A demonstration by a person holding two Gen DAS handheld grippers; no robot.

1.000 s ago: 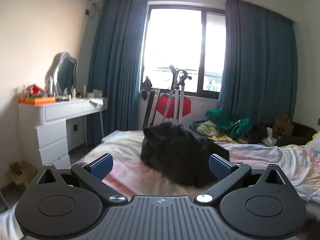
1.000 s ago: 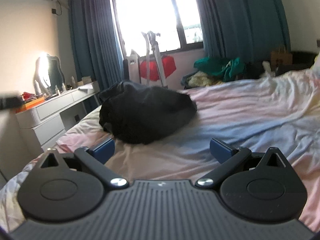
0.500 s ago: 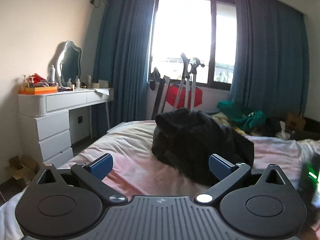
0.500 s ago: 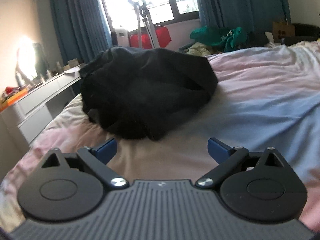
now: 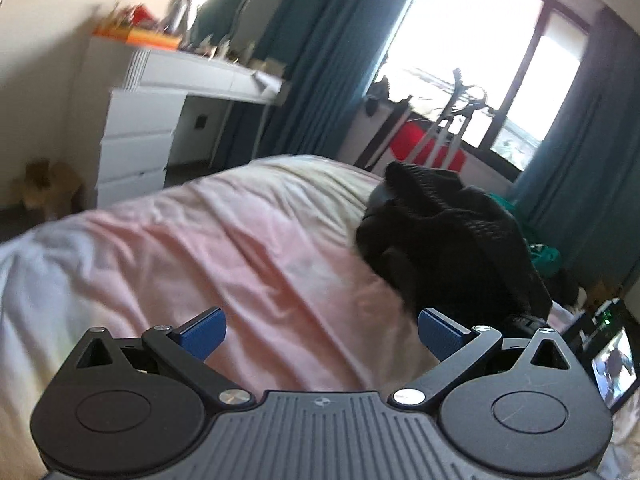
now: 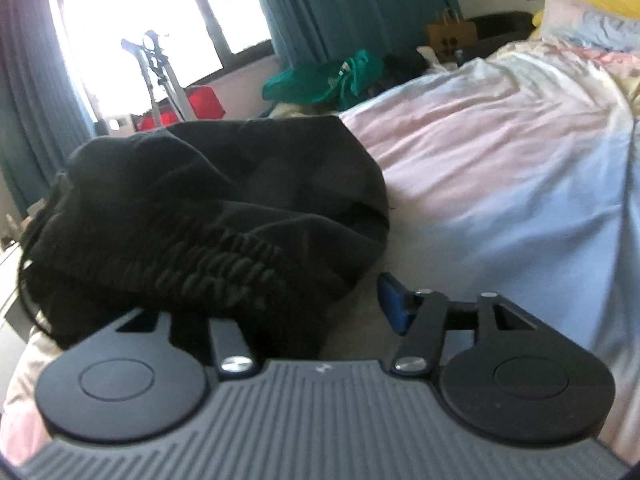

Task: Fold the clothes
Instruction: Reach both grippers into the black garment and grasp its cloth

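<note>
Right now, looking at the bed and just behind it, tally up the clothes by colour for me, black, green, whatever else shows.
Black: 1, the black garment crumpled on the bed sheet
Green: 1, the green clothing heaped beyond the bed
Pale yellowish: 1, the pale cloth under the green heap, too small to identify
Total: 3

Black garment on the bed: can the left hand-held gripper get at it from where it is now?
Probably yes. The left hand-held gripper is open over bare sheet, with the black garment just ahead beside its right finger and nothing between them.
</note>
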